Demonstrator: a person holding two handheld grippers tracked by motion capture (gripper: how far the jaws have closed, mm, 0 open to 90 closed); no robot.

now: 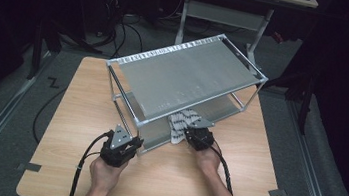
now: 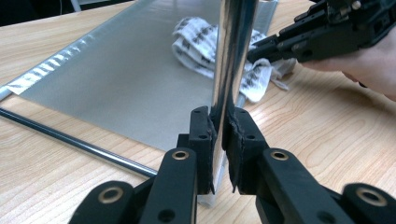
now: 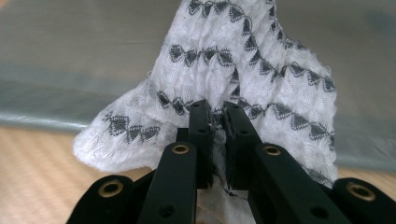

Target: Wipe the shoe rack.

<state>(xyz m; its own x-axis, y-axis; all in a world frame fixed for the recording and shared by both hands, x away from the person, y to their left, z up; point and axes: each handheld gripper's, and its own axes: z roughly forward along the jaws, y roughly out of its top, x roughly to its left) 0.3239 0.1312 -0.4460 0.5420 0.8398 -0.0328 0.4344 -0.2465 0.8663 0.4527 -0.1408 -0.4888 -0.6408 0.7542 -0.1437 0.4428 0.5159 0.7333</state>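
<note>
your two forearms come in from the six o'clock edge of the high view, each hand carrying a black gripper over a pale wooden worktop [image 1: 69, 115]. your left gripper [image 1: 131, 145] sits at about seven o'clock from the middle of the worktop, and its fingers [image 2: 201, 135] are closed tight on the shiny upright corner post [image 2: 233, 51] of a two-level metal rack [image 1: 186, 69], steadying it. your right gripper [image 1: 189, 130], at about five o'clock from the rack's middle, has its fingers [image 3: 201, 126] pinched shut on a white knitted cloth [image 3: 243, 70] with rows of small grey diamond marks.

the cloth lies at the near, open edge of the rack's lower shelf [image 2: 121, 79], partly on the grey shelf sheet and partly hanging over onto the worktop, just under the front lip of the top shelf. in the left gripper view it appears at one o'clock, bunched and crumpled beyond the post, with your right gripper gripping its near end.

as a judgement: the work looks like it concerns moving this cloth at the lower shelf while the rack is braced. the rack is held and the cloth is gripped, so the grasp is done. whether the cloth is going in or coming out cannot be told from this moment; either way, most of its travel seems left, since it straddles the shelf edge.
</note>
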